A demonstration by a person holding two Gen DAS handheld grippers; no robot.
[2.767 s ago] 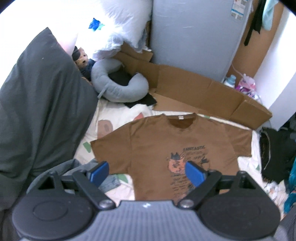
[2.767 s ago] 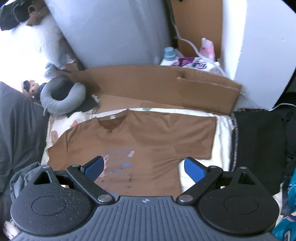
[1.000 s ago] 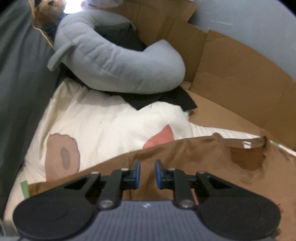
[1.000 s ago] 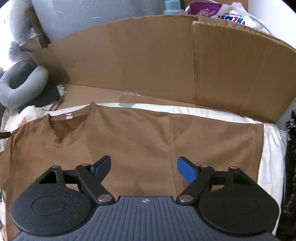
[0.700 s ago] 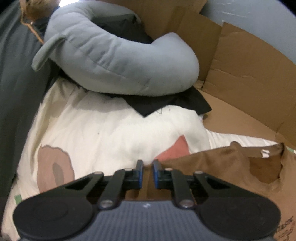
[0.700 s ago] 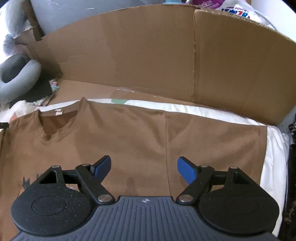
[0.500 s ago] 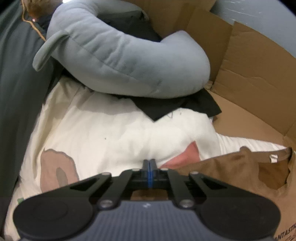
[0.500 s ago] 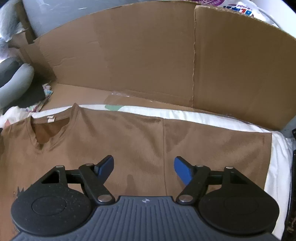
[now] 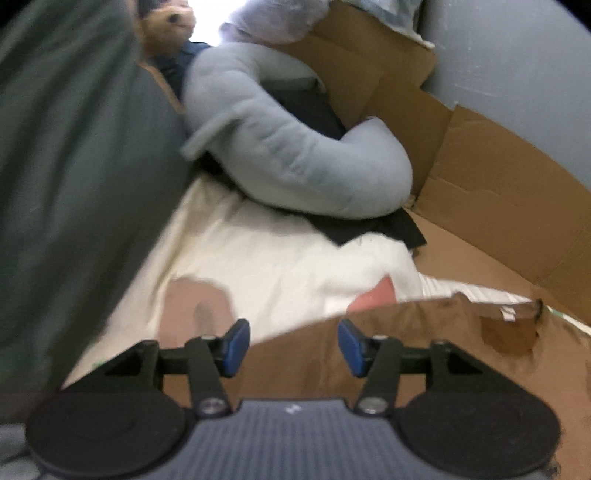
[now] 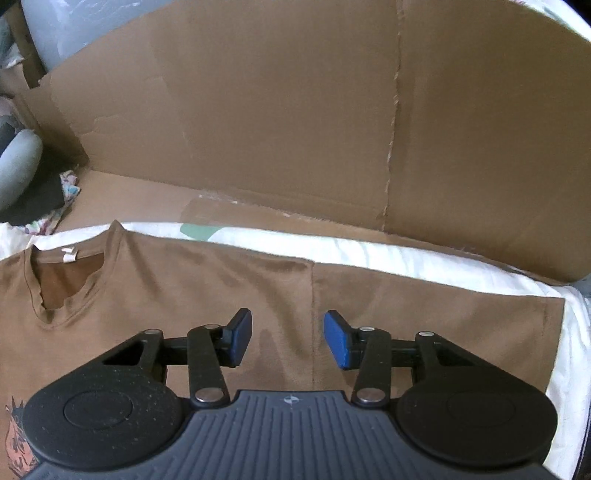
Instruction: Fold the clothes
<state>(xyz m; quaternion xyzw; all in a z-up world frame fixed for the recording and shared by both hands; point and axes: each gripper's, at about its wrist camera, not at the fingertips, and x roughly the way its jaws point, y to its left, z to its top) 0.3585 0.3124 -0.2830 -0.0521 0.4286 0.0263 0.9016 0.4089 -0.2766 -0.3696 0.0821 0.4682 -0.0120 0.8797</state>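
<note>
**Two grippers working over a brown T-shirt, neither gripping it**

Left wrist view: frame is lying blurred. The left gripper (image 9: 291,343) is hanging above the shoulder edge of the brown T-shirt (image 9: 424,350), its jaws spreading apart with nothing pinched; the blue pads (image 9: 236,341) are standing clear of the fabric, released. The shirt is lying flat on the white patterned sheet (image 9: 266,266), collar (image 9: 509,328) sitting to the right with a small white tag showing. Beyond the sheet a grey curved pillow (image 9: 295,155) is resting on a black cloth (image 9: 373,229), just beside the cardboard (image 9: 498,177) that is lining the wall. A dark green blanket (image 9: 74,166) is filling the left side, and a plush toy (image 9: 166,26) is peeking out at the top.

Right wrist view: the right gripper (image 10: 288,338) is hovering over the shirt's (image 10: 207,295) shoulder area, near the sleeve seam, jaws narrowing but not clamping anything; whether the pads are touching the cloth I cannot tell. The sleeve (image 10: 443,317) is stretching out flat to the right, ending near the sheet's (image 10: 406,254) edge. The neckline (image 10: 62,288) is sitting at left, a printed graphic (image 10: 16,439) showing at the bottom-left corner. The big cardboard panel (image 10: 295,110) is standing upright behind the sheet, and the pillow's end (image 10: 18,162) is showing at far left.
</note>
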